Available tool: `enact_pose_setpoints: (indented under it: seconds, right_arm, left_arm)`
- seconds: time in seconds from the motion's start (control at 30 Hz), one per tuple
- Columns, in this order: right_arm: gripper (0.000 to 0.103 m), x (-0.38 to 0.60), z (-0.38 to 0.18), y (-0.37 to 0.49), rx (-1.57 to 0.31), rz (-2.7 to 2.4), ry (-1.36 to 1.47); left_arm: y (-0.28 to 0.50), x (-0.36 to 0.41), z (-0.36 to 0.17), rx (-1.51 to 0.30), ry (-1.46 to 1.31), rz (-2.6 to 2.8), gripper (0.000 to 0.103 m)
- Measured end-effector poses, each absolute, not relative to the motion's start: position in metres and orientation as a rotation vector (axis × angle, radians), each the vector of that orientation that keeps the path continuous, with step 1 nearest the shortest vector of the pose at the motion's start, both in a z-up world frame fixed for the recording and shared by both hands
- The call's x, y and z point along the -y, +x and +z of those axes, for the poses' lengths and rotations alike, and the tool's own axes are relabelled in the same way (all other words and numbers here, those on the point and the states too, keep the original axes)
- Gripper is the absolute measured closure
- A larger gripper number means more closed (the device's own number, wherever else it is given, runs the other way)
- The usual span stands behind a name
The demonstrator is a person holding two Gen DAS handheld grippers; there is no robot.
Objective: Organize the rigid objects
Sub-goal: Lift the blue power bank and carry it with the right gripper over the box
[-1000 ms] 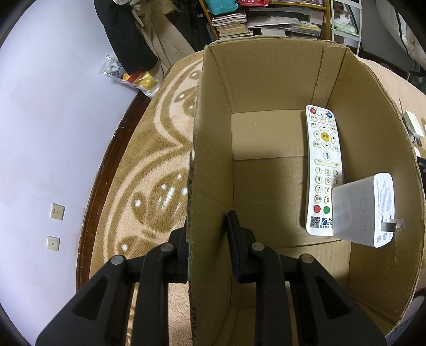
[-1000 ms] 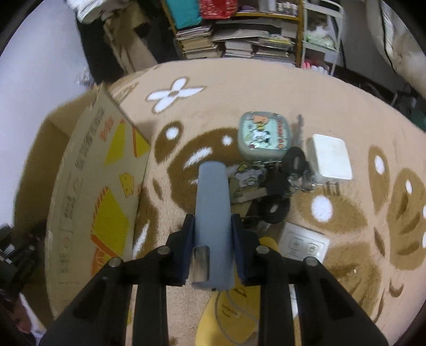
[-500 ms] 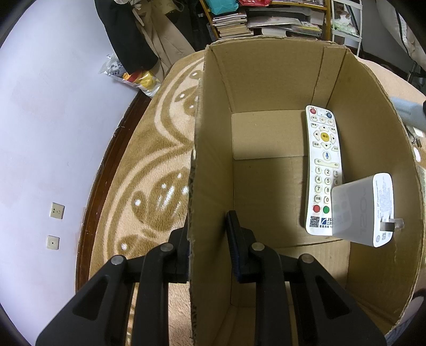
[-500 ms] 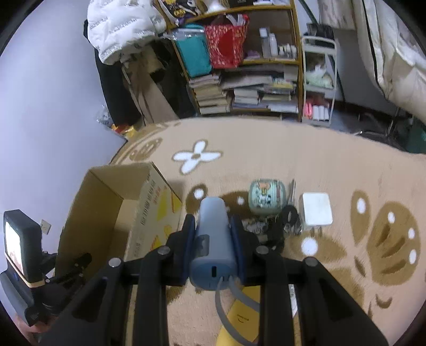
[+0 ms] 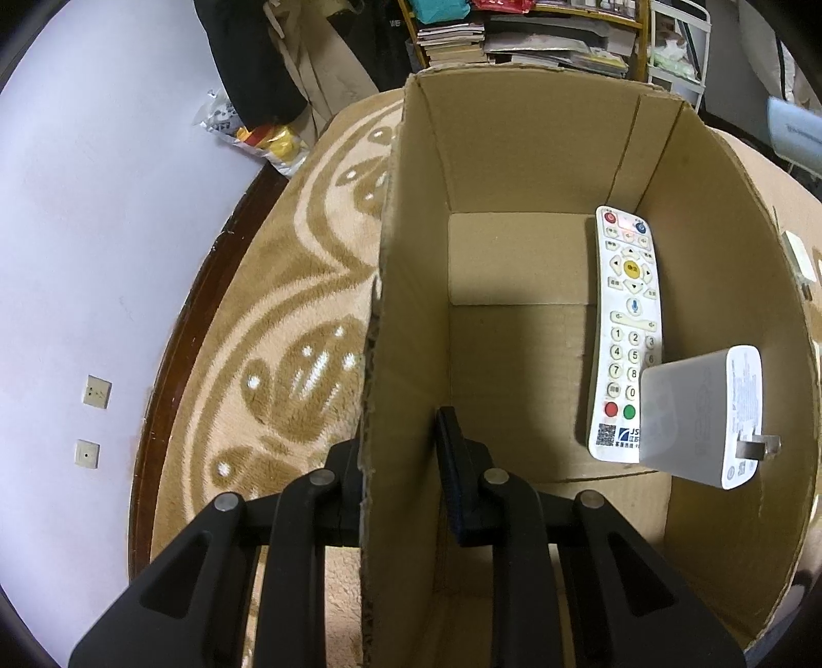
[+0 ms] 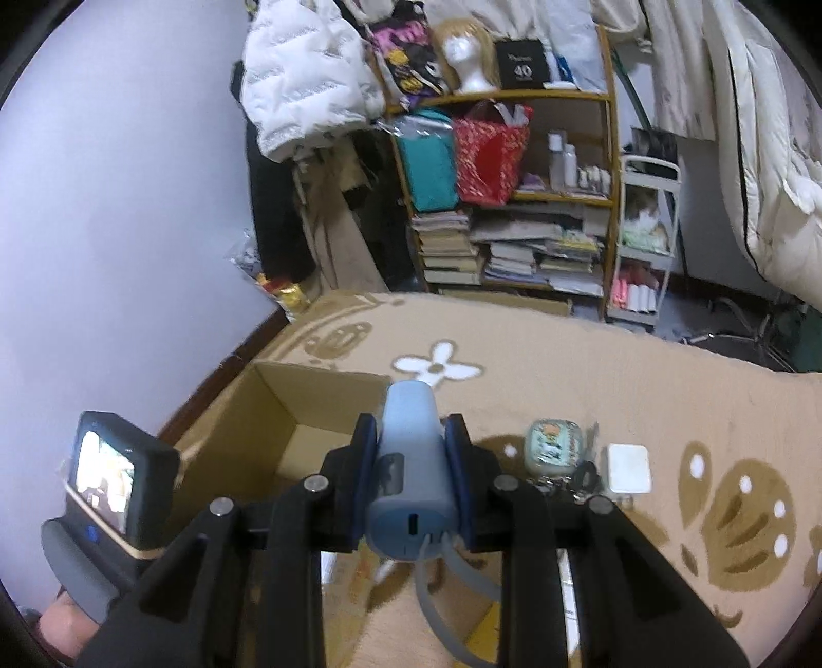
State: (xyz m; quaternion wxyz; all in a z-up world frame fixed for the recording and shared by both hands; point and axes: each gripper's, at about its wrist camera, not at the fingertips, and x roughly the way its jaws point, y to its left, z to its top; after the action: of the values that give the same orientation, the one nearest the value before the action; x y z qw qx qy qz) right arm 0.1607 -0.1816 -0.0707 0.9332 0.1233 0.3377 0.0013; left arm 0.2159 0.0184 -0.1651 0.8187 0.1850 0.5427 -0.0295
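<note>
Left gripper (image 5: 400, 457): fingers straddle the box (image 5: 514, 154) wall, clamped on it.
Right gripper (image 6: 411, 462): fingers clenched on the power bank (image 6: 411, 472), above the rug (image 6: 616, 370), near the box's open top.
Box floor: remote (image 5: 627, 329) and charger (image 5: 704, 416) along one wall; remainder bare.
Rug: tin (image 6: 555, 447), white block (image 6: 628, 468) beside.

Tan plush rug with cream floral pattern (image 6: 591, 359) across lower frame. Pale lilac wall (image 5: 92, 231) at left, two cream wall sockets (image 5: 91, 421) lower left. Wooden bookshelf (image 6: 514, 205) upper centre: stacked books (image 6: 508, 252) below, red patterned bag (image 6: 490, 154) and teal bundle (image 6: 426, 169) above. White puffer jacket (image 6: 303, 82) upper left. White mannequin head with blond wig (image 6: 465, 49) on top. White trolley rack (image 6: 645, 236) right of shelf.
</note>
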Motion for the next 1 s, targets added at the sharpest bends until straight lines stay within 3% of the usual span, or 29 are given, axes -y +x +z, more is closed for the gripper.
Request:
enact_pose_setpoints:
  seconds: [0.13, 0.73, 0.87, 0.97, 1.0]
  right_arm:
    - [0.075, 0.168, -0.066, 0.158, -0.666, 0.045, 0.246]
    - [0.075, 0.125, -0.110, 0.181, -0.793, 0.107, 0.101]
    - [0.074, 0.122, -0.107, 0.174, -0.741, 0.131, 0.093]
    - [0.071, 0.122, -0.097, 0.170, -0.721, 0.122, 0.063]
    - [0.062, 0.124, -0.094, 0.169, -0.718, 0.102, 0.056]
  left_arm:
    - [0.213, -0.016, -0.166, -1.157, 0.400, -0.070, 0.088]
    - [0.213, -0.013, -0.164, -1.160, 0.400, -0.069, 0.089]
    - [0.213, -0.013, -0.162, -1.159, 0.398, -0.069, 0.089]
    - [0.213, -0.015, -0.158, -1.152, 0.390, -0.072, 0.089]
    - [0.213, -0.016, -0.158, -1.153, 0.384, -0.076, 0.089]
